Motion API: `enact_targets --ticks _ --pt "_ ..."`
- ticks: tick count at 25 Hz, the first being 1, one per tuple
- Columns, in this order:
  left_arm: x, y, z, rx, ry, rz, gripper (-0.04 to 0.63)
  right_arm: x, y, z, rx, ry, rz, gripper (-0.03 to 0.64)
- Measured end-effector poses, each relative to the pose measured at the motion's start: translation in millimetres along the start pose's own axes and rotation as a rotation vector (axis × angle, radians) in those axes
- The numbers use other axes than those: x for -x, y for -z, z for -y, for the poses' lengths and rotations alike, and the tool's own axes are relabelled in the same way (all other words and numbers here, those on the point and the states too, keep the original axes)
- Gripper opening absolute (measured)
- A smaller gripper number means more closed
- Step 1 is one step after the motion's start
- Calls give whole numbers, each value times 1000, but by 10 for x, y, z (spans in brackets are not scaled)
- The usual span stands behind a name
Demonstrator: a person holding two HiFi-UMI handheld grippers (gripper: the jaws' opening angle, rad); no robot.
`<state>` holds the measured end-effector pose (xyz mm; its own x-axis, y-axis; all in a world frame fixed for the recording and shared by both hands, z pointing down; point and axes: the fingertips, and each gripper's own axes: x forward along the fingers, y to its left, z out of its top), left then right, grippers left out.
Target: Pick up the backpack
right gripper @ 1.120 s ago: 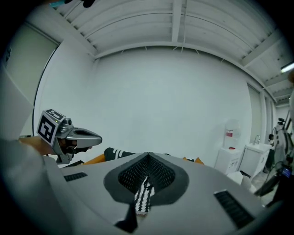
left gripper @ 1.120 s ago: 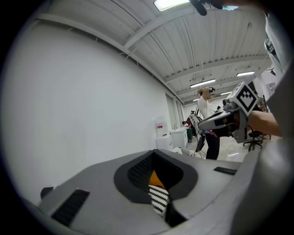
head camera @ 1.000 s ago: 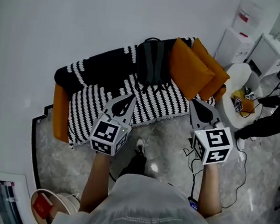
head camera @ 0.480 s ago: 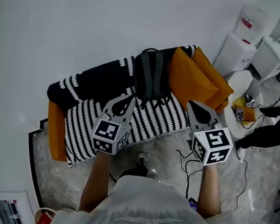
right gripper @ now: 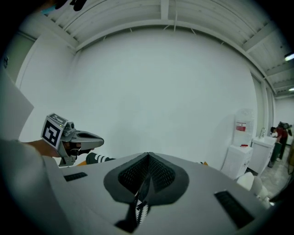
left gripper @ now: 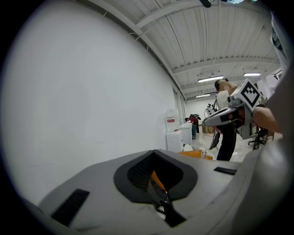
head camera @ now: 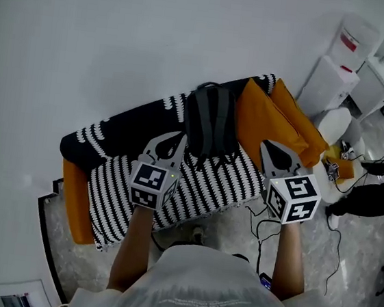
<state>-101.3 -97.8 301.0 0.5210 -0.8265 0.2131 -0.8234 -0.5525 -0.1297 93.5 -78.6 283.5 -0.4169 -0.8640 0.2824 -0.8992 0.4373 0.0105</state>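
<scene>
A dark grey backpack [head camera: 211, 122] leans upright against the back of a sofa [head camera: 176, 175] draped in a black-and-white striped cover. My left gripper [head camera: 175, 138] hovers over the seat just left of the backpack, jaws shut and empty. My right gripper [head camera: 267, 146] is held in front of the orange cushions [head camera: 265, 120], to the backpack's right, also shut and empty. In the left gripper view the shut jaws [left gripper: 156, 181] fill the lower frame; the right gripper view shows its shut jaws [right gripper: 144, 183] likewise. Neither gripper touches the backpack.
A water dispenser [head camera: 333, 79] and a white cabinet [head camera: 380, 74] stand right of the sofa. A round white side table [head camera: 336, 131] holds small items. Cables [head camera: 264, 216] trail on the marble floor. A person in dark trousers [head camera: 373, 194] stands at the right.
Both grippers, still shut, have travelled toward the sofa together. The sofa and backpack now sit closer under them, and the floor between has shrunk.
</scene>
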Motion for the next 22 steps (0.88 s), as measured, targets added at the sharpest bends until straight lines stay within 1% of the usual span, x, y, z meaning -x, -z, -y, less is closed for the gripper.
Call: enact_targets --ticks 4,9,13,16,20,21,22 --pt "-299 92 -240 -6 27 -32 -6 -392 11 124 -25 15 -27 3" --pt "-623 193 -499 3 35 -63 -9 -817 73 217 -41 7 -66 3" --pt "-849 228 -601 19 58 -39 -2 -1129 140 394 -52 23 -69 3" --pt "-1078 340 -730 42 38 -58 -2 -1369 231 556 -53 26 -84 3" --pt "-1432 498 -917 110 12 -88 3 -1749 320 821 -79 26 -93 3" --pt "-1527 522 -957 123 7 -92 26 -1858 331 896 -87 27 -91 3" --pt "-1624 556 -996 132 2 -99 31 -1975 349 962 -92 23 -94 3"
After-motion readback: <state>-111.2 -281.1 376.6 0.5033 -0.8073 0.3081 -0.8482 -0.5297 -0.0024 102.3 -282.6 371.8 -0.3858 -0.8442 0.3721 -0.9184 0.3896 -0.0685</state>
